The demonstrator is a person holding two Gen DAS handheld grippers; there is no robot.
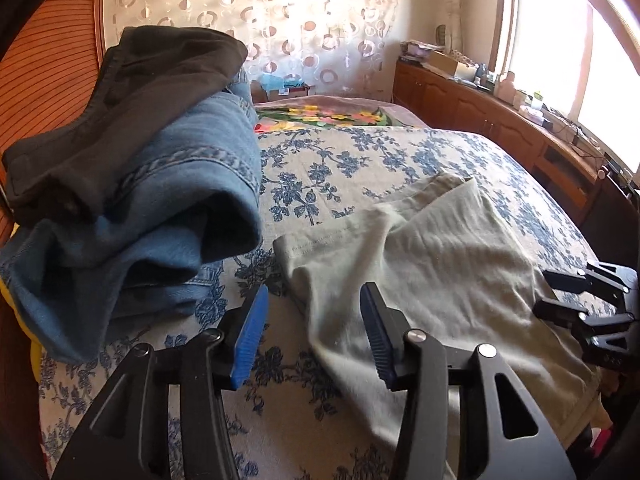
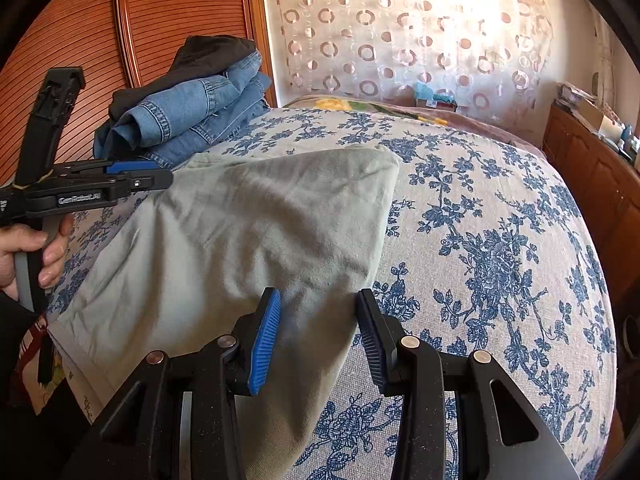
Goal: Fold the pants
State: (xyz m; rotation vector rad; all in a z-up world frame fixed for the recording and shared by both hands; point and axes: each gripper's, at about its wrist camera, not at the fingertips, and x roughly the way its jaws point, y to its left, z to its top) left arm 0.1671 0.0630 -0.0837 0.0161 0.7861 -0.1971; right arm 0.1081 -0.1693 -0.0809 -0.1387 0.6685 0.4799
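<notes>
Blue-padded right tongs stand parted around, not pinching, the near right edge of the pale grey-green cotton pants, whose long axis runs away across the blue-flowered bed cover, while the left tongs, released and empty, hover just left of them.

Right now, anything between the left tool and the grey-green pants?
Nothing visible. The left tool hangs open right at the near edge of the grey-green pants, only bedspread beneath. The stack of jeans sits off to its left.
</notes>
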